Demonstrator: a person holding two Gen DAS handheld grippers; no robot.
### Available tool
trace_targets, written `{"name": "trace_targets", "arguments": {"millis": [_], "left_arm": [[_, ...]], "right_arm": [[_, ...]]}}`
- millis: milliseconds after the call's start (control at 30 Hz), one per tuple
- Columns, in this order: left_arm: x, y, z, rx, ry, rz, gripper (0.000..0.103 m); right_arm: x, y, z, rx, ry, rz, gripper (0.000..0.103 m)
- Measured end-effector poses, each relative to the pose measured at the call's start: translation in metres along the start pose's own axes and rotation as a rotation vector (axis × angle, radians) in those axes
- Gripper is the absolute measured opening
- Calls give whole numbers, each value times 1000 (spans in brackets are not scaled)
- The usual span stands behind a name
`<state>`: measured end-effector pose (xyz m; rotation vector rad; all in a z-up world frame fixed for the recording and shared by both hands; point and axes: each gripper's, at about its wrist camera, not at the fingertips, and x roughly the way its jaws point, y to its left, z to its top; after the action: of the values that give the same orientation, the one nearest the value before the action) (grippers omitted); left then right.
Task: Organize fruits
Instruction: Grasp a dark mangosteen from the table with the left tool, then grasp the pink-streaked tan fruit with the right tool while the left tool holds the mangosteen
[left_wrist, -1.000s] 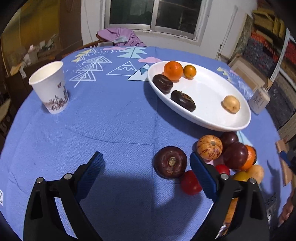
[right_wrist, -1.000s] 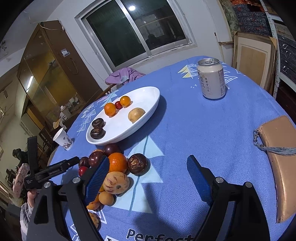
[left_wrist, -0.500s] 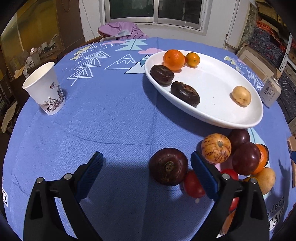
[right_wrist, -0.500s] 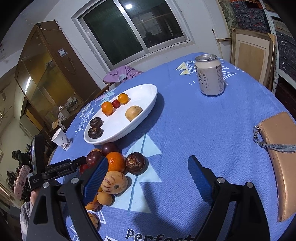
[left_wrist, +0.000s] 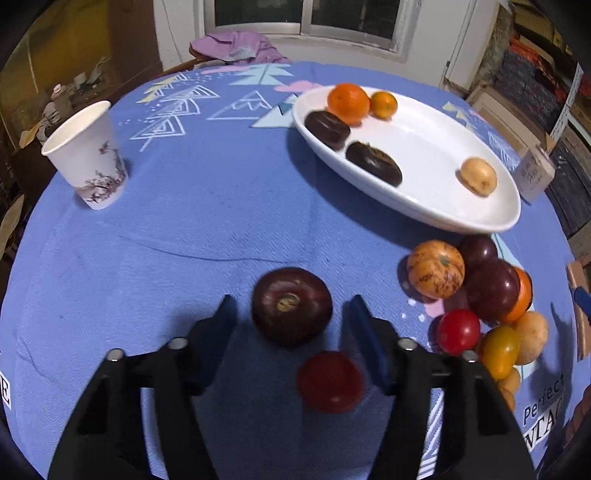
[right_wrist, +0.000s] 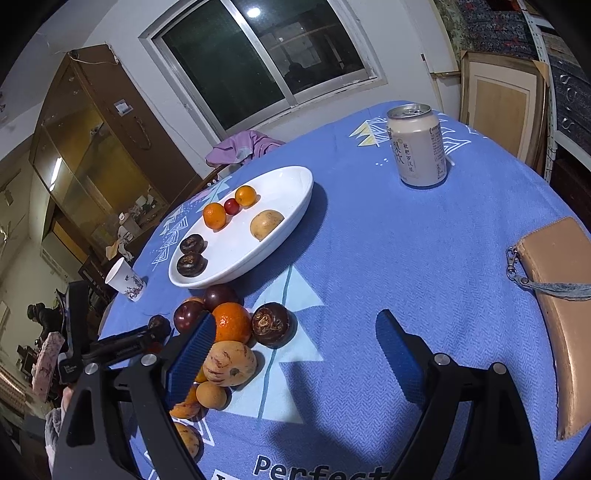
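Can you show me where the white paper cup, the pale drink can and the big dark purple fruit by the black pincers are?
White paper cup (left_wrist: 88, 158): left wrist view, side wall.
Pale drink can (right_wrist: 417, 147): right wrist view, label.
Big dark purple fruit (left_wrist: 291, 306): left wrist view, top by stem.

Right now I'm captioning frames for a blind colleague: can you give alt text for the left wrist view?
The left gripper is closing around a dark purple fruit on a blue tablecloth, pads not yet touching it. Behind sits a white oval dish holding five fruits, with loose fruit at right and a paper cup at left.
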<state>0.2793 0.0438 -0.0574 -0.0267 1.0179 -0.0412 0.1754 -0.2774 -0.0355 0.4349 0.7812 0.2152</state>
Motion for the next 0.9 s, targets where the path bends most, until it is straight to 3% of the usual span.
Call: {"name": "trace_targets", "arguments": {"millis": [200,333,433,567,767,900], "left_arm": [[-2,1,2,-15,-17,-17,54],[0,0,0,-4,-36,8,43],[-5,10,-3,-35,-50,-2,42],[-13,24,-13,-39,-85,53,42],[-15,43,-23,-83,-82,33,42],[-15,38,-24,-70,-104,49,42]], "right_arm": [[2,2,-1,-10,7,3,89],[4,4,-3,-27,18,0,89],[6,5,-3,-41,26,3,89],[10,7,-4,-64,42,-8,89],[19,26,-13,-165,61,2,87],[31,29,-21,-134,143,88,82]]}}
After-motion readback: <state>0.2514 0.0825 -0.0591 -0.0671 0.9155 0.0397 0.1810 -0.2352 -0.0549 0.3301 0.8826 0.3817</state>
